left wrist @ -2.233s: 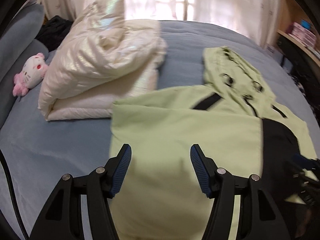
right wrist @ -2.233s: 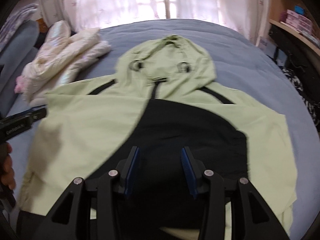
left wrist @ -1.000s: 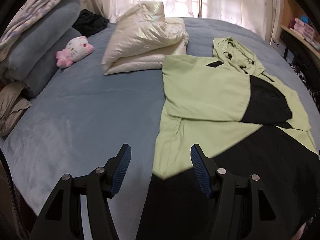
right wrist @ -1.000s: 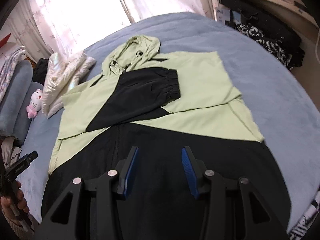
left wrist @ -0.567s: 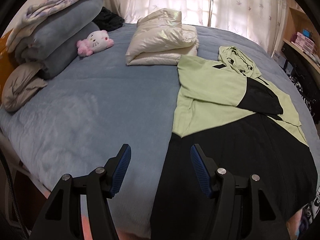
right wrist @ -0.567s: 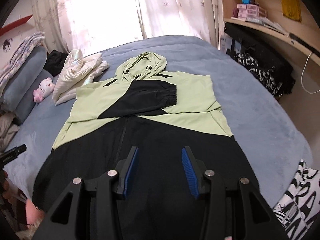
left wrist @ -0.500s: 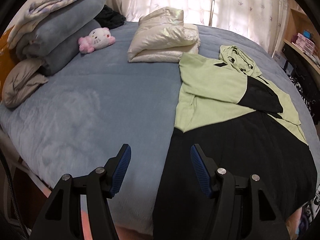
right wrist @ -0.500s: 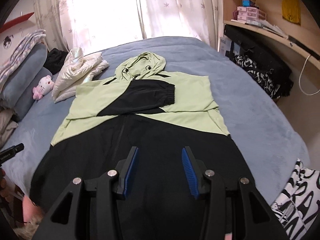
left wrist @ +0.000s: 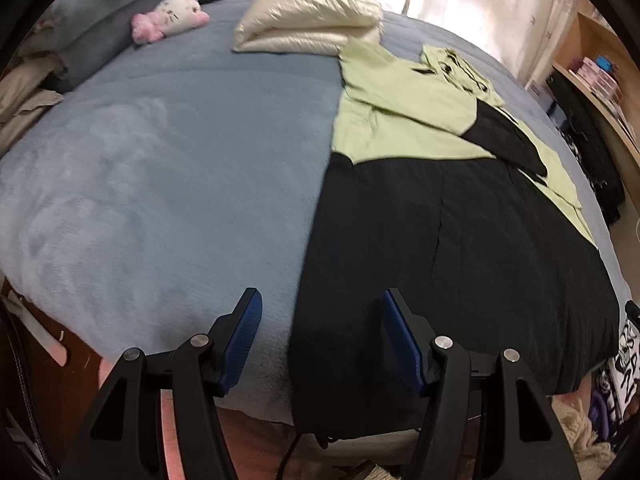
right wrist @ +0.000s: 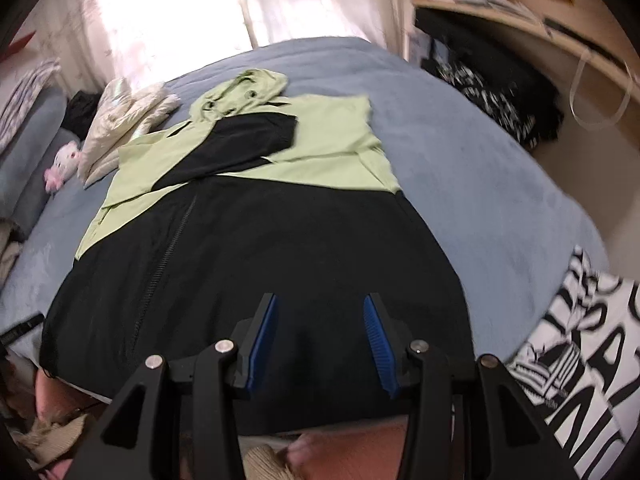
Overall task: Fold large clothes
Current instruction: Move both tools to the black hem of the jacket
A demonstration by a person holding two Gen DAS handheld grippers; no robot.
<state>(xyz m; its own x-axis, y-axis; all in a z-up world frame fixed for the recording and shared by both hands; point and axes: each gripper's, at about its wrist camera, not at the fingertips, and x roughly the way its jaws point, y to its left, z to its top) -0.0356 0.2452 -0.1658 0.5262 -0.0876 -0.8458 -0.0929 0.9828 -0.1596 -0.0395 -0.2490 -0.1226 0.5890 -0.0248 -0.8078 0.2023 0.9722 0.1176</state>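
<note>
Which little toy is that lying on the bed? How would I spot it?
Start at the blue bed and look to its far left corner. There, beside the folded cream puffer jacket, lies a plush cat toy: the only small white-and-pink thing, with a whiskered face.

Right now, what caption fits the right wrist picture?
Open right gripper hovering over the black hem of a green-and-black jacket spread on the blue bed.

Each hand-held gripper (left wrist: 322, 332) (right wrist: 319, 332) is black, with silver screws and ribbed blue pads (left wrist: 240, 336).
</note>
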